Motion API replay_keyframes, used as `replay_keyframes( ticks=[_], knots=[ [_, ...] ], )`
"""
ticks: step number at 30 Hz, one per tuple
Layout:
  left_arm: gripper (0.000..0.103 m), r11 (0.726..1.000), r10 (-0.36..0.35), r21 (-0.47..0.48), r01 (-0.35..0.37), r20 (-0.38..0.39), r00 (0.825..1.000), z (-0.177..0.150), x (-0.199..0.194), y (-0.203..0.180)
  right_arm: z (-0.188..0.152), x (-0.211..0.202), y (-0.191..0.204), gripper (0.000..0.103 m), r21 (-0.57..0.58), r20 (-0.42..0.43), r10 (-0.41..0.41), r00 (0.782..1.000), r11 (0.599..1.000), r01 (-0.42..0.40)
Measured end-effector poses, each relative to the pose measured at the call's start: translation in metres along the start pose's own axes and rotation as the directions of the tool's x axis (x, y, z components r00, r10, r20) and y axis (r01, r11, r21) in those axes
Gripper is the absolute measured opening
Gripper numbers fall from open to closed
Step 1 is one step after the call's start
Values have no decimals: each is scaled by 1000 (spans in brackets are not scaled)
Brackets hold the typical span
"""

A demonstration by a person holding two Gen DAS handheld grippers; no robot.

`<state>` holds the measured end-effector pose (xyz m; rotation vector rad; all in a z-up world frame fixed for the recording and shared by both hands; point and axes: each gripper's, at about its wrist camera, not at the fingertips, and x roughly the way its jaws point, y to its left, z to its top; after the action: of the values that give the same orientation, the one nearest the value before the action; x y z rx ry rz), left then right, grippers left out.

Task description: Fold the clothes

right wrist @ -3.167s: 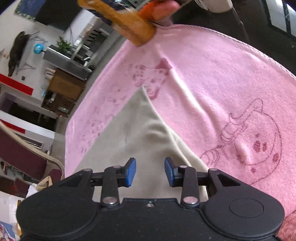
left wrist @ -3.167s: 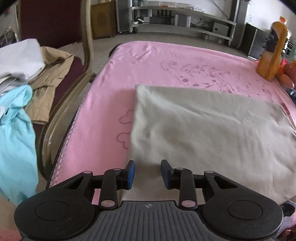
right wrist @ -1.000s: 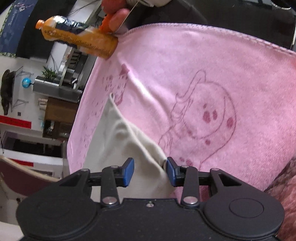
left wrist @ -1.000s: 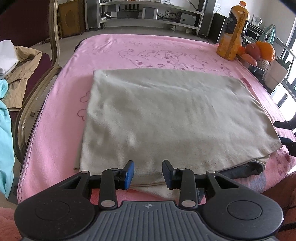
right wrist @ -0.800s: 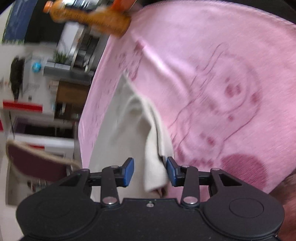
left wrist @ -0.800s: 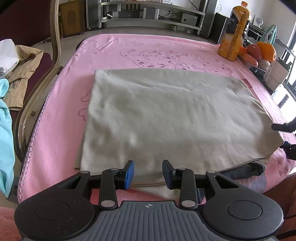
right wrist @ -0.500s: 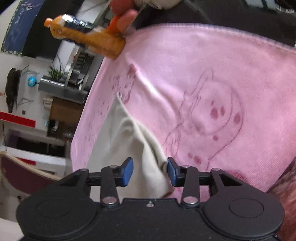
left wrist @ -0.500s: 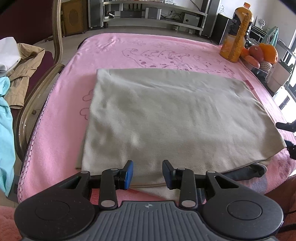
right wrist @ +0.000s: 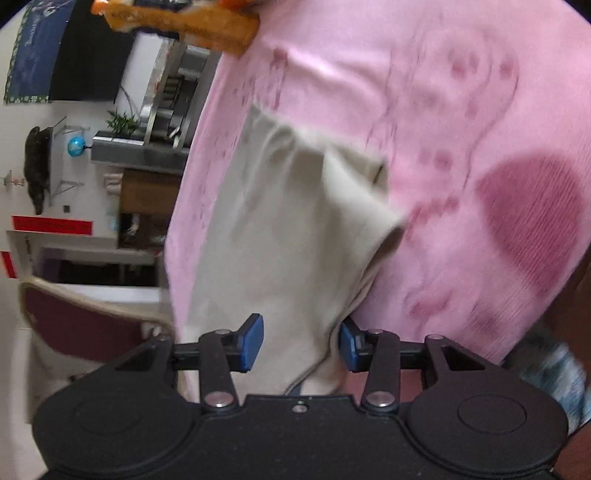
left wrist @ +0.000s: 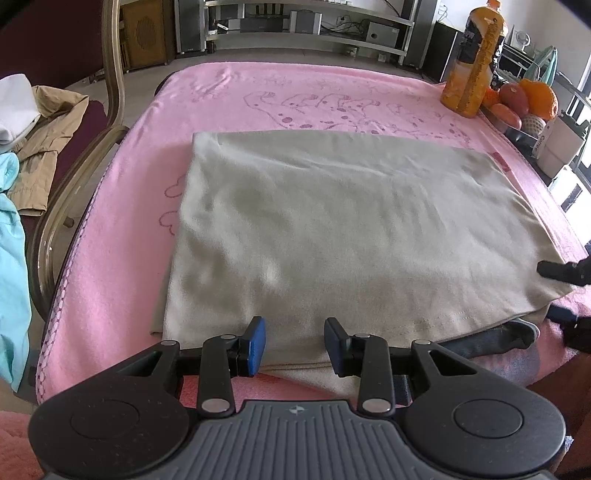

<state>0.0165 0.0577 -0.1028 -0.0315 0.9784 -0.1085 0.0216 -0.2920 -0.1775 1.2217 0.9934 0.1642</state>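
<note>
A pink blanket (left wrist: 110,229) printed with cartoon figures covers the table. At its left stands a chair (left wrist: 110,92) with a curved pale frame and dark red upholstery. Beyond the table, grey floor (left wrist: 147,74) leads to a long low shelf unit (left wrist: 303,22) carrying boxes and cables, with a brown wooden cabinet (left wrist: 147,33) beside it. Daylight enters through a window (left wrist: 583,85) at the far right. The right wrist view shows a white wall (right wrist: 22,122).

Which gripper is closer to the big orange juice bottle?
Right, probably. The right gripper sits at the cloth's right edge, the bottle's side; the left gripper sits at the near hem.
</note>
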Motion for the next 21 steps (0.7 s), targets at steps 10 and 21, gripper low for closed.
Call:
replay_keyframes(
  ticks=[10, 21],
  knots=[
    [35, 1000, 6, -3, -6, -7, 1000, 0, 2, 3, 11, 1, 3, 42, 79, 286, -24, 958, 997, 1],
    [27, 992, 92, -78, -97, -62, 994, 1, -6, 34, 24, -5, 24, 9, -31, 404, -242, 882, 960, 277]
  ],
)
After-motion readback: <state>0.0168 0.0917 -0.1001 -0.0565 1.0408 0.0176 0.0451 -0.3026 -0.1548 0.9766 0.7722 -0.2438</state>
